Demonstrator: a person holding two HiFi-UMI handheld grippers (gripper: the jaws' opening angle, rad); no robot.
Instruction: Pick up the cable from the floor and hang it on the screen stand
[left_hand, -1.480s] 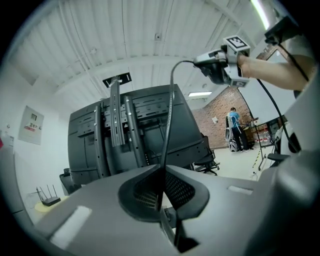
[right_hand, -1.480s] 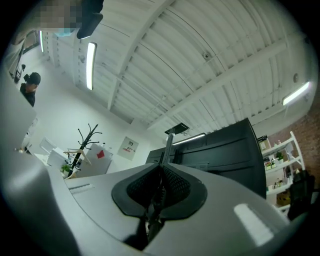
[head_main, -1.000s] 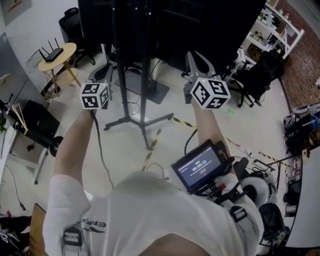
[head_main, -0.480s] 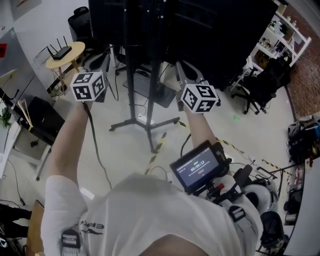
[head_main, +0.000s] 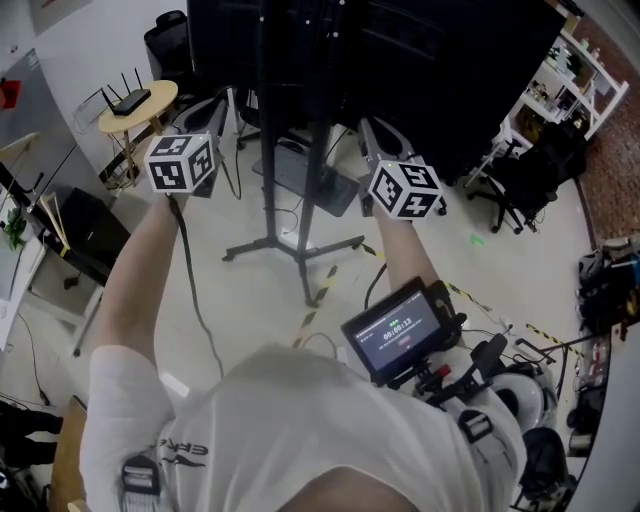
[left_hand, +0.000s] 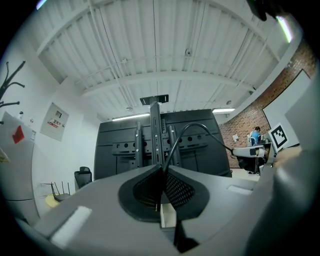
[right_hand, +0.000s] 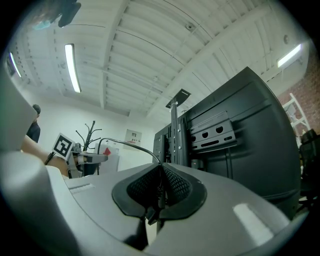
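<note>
We hold the cable (left_hand: 194, 124) clear of the floor with both grippers. The left gripper (left_hand: 162, 169) has its fingers pinched tight on one part of the cable. The right gripper (right_hand: 160, 167) has its fingers pinched tight on another part. The free span arches between them, its long axis running side to side in front of the stand (head_main: 300, 215). The post (left_hand: 155, 131) rises ahead, between the two grippers, neither clearly nearer. We judge that the next move carries the span forward and over the post.
</note>
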